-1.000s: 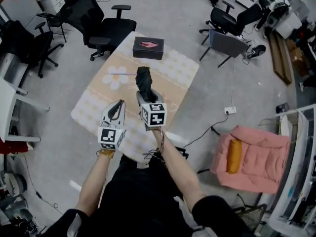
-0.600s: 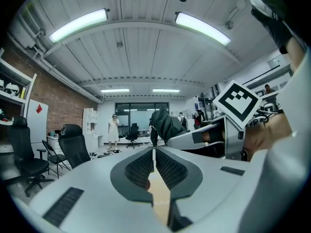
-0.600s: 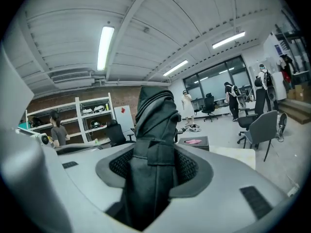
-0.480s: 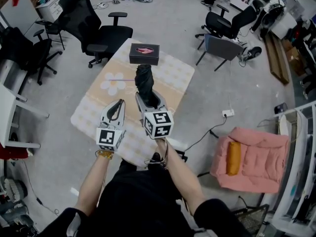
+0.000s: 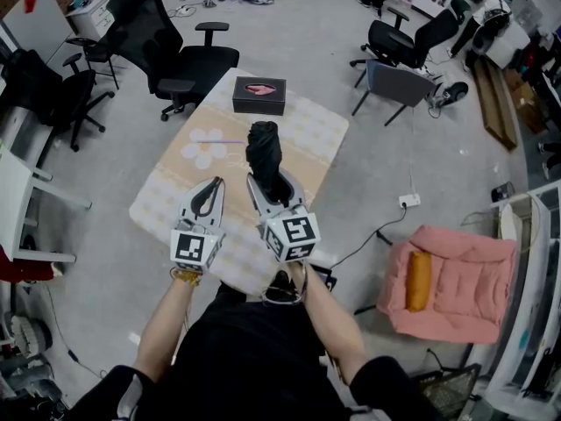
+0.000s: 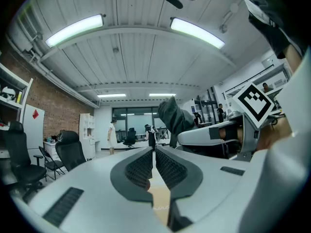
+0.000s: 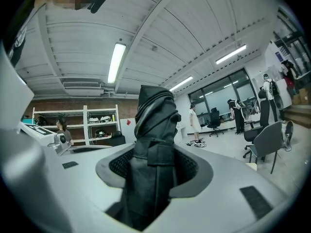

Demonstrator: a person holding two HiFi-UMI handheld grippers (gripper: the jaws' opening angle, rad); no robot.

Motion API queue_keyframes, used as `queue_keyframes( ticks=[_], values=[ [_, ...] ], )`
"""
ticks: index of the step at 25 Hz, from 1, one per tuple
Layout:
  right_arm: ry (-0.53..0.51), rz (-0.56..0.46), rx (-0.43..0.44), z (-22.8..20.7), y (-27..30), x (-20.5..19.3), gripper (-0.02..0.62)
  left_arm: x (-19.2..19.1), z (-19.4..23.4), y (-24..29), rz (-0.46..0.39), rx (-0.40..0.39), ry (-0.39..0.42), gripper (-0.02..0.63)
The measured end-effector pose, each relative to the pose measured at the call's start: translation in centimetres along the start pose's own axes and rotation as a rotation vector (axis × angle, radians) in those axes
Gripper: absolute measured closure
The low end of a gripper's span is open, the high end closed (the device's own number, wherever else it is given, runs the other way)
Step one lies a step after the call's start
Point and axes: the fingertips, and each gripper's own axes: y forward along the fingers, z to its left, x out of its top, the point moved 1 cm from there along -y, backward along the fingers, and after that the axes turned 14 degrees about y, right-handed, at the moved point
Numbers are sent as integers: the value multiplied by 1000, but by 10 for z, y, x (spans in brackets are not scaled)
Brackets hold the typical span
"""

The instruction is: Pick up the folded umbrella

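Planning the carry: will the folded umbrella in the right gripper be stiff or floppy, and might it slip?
The folded umbrella juts from the right gripper without drooping, so it probably has a stiff core. Its creased black fabric looks loose, so it may shift in the grip. A strap wraps it, so unfurling seems unlikely.

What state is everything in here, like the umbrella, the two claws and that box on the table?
folded umbrella: folded up, strap wrapped round it, gripped by the right claw.
right claw: shut on the folded umbrella.
left claw: shut, nothing in it.
black box: resting at the table's far end; open or closed, can't tell.
table: covered by a flower-print cloth.
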Motion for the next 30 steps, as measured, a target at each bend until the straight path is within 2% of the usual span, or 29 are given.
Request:
queue_keyframes(
  ticks=[10,16,30],
  values=[
    [4,-26,25,2,-18,-15,387,-10,-6,-7,13,-7,-3,591],
    [-1,-24,10,-7,-22,-18,387,-15,-7,-7,35,-8,-4,591],
    [-10,-27,-5,-8,-27,-15,387,-15,-11,-5,13,-28,-1,591]
  ],
)
